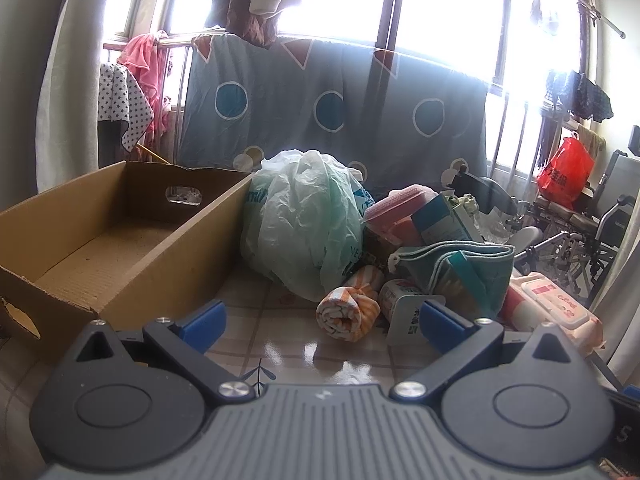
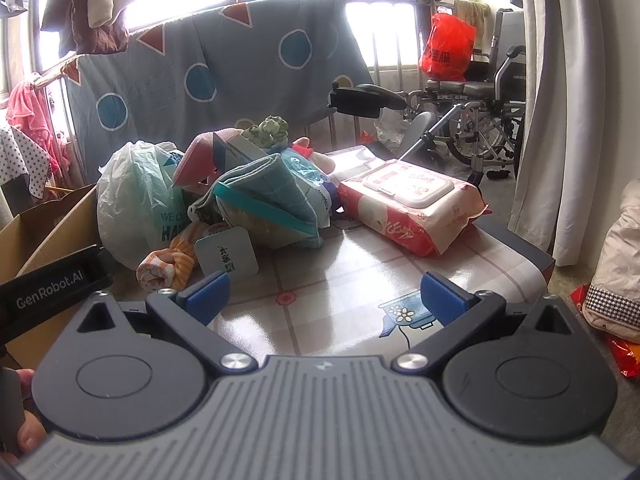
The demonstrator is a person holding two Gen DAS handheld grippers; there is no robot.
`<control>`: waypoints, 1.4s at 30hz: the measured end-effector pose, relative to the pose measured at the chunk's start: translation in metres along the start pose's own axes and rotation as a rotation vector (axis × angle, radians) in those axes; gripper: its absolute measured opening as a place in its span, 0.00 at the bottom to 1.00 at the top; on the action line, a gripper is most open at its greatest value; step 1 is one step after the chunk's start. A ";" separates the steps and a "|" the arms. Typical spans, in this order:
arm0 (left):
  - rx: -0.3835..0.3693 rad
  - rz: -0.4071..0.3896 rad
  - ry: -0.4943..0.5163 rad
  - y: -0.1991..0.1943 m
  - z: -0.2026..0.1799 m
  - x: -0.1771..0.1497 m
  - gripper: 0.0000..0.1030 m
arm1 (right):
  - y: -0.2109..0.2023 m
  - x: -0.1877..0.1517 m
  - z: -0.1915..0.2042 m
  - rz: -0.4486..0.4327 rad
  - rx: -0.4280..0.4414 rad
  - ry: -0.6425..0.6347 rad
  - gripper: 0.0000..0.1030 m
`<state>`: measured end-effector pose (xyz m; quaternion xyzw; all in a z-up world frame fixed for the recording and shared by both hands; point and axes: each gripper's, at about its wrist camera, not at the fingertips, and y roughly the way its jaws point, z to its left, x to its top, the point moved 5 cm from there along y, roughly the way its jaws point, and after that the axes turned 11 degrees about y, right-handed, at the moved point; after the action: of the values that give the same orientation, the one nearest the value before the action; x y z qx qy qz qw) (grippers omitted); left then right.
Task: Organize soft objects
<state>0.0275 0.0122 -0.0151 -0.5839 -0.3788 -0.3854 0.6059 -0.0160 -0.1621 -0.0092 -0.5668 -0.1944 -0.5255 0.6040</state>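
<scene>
On the tiled tabletop (image 1: 288,344), as seen from the left wrist, an open cardboard box (image 1: 160,264) is set at the left with its long wall just beside a heap of goods, presumably so that soft items can be dropped in with a short carry; nothing is seen in the part of its interior that shows; the left gripper (image 1: 320,320) is held low in front of the heap, its blue tongs spread wide and pinching nothing; directly ahead of the gap lies a rolled orange-striped cloth (image 1: 350,312), touching a crumpled plastic bag (image 1: 304,220) behind it and a small white-labelled packet (image 1: 404,308) at its right; a folded teal cloth (image 1: 460,268) is propped over the middle of the heap, and a pink pack of wet wipes (image 1: 552,304) lies at the far right; the aim suggests the striped roll is the likely first pick, being nearest and free on top.

From the right wrist, the right gripper (image 2: 324,296) is likewise held back over bare tabletop, tongs spread and empty, apparently kept clear of the heap; the striped roll is seen at the left, the teal cloth beyond it, and the wipes pack flat near the table's far edge; the left device's black body (image 2: 52,284) is seen at the left margin, with the box behind it.
</scene>
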 end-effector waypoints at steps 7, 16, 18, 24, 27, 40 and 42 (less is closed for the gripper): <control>-0.005 -0.010 0.018 -0.002 -0.003 0.001 1.00 | -0.001 0.000 0.001 -0.004 0.001 0.002 0.99; -0.005 -0.008 0.014 -0.002 -0.002 0.001 1.00 | -0.001 0.000 0.000 0.001 0.017 0.003 0.99; -0.008 -0.007 0.011 -0.001 -0.002 0.000 1.00 | -0.001 0.000 0.000 0.001 0.020 0.004 0.99; -0.007 -0.003 0.014 0.000 -0.003 0.000 1.00 | -0.004 0.001 -0.001 -0.004 0.042 0.010 0.99; -0.009 0.008 0.009 0.002 -0.005 0.000 1.00 | -0.004 0.001 -0.004 0.013 0.085 0.030 0.99; -0.116 -0.040 0.190 0.014 -0.023 0.004 0.98 | 0.028 0.033 -0.021 -0.091 0.326 -0.094 0.99; -0.094 -0.089 0.258 0.018 -0.026 0.008 0.98 | 0.040 0.041 -0.021 -0.057 0.388 -0.109 0.99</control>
<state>0.0478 -0.0133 -0.0163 -0.5399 -0.3048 -0.5011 0.6038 0.0261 -0.2057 -0.0003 -0.4616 -0.3405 -0.4635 0.6753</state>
